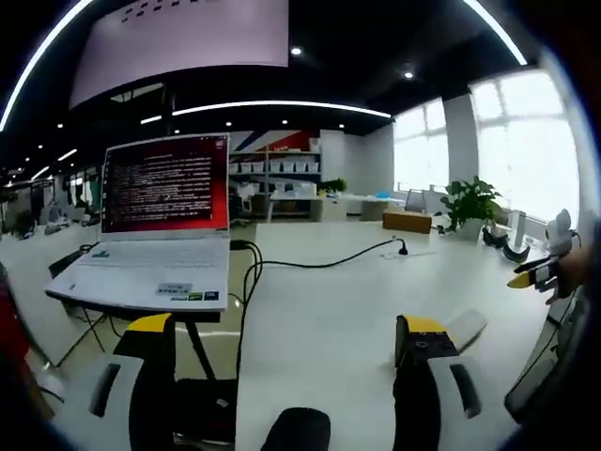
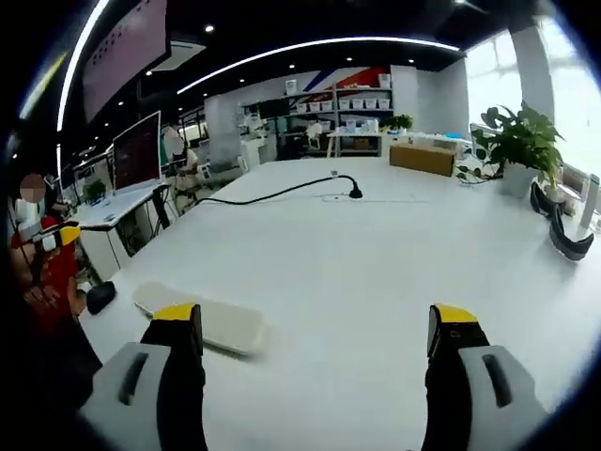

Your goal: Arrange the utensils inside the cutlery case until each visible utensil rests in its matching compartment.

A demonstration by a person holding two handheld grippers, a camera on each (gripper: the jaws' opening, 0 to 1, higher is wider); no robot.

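— Office lights overhead, and a broad white worktop (image 2: 376, 272). What sits on it?

— From the right gripper view, the closed cream cutlery case (image 2: 199, 319) lies flat near the worktop's left edge, just ahead of the right tongs (image 2: 315, 329). A black cable (image 2: 272, 194) runs across farther back, a potted plant (image 2: 518, 141) stands at the far right.

— And the left side?

— An open laptop (image 1: 160, 225) on its stand beside the worktop edge. Left tongs (image 1: 286, 338) and right tongs both gape wide, holding nothing. Open surface lies between.
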